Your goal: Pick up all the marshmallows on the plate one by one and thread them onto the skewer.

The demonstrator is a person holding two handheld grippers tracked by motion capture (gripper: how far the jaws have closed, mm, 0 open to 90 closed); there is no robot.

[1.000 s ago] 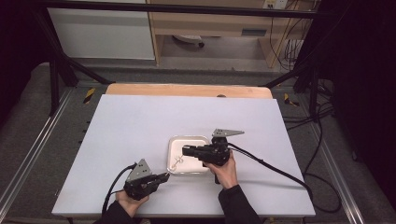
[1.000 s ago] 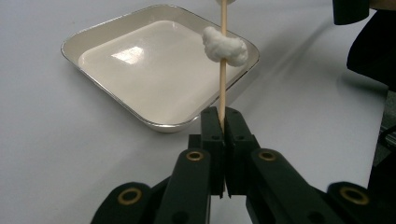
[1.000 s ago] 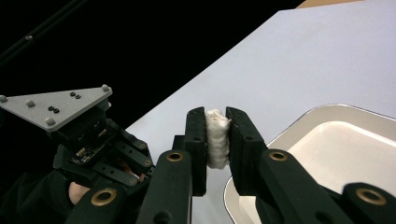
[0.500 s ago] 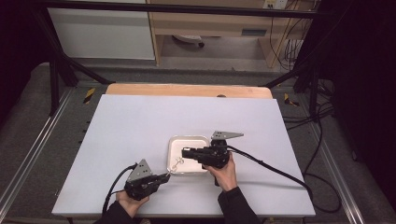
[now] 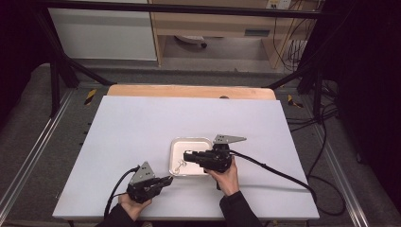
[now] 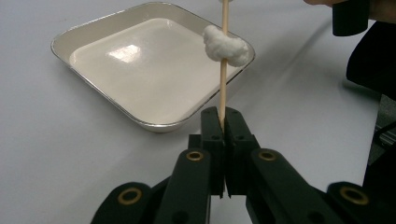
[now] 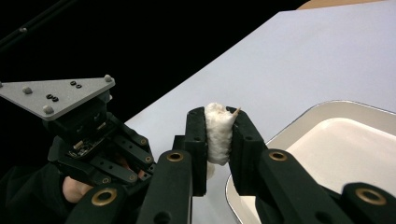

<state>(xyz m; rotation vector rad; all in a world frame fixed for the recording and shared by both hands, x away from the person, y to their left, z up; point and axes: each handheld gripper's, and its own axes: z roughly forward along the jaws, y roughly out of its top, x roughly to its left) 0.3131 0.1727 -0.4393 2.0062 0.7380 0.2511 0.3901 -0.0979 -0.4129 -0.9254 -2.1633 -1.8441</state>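
Nothing has shifted over the last second: both your hands are staying where they were and both grips are holding as before. That suggests you are pausing mid-step, with the white lump neither slid along the stick nor freed from it yet.

Near the front edge of the worktop, left of centre, your left tool [image 5: 168, 180] is clamping the lower end of the wooden skewer [image 6: 223, 79], with its jaws closed tight on the stick. The skewer is rising from those jaws towards the front left corner of the tray [image 5: 191, 139]. Partway up, the white fluffy lump [image 6: 225, 45] is sitting threaded on it, hanging over the tray's rim rather than lying in it.

Your right tool [image 7: 218, 127] is reaching in from the right, above the tray, and is pinching that lump from both sides. Its jaws are parted only by the lump's thickness, and the skewer's point is poking out just past the lump.

The tray itself is lying bare, near the middle of the front edge. Your right tool's cable [image 5: 279, 172] is trailing across the worktop towards the right front corner, well apart from the work. Nothing is blocking either hand. The main risk, I judge, is the soft lump tearing or the thin stick bending if you are pulling at an angle.
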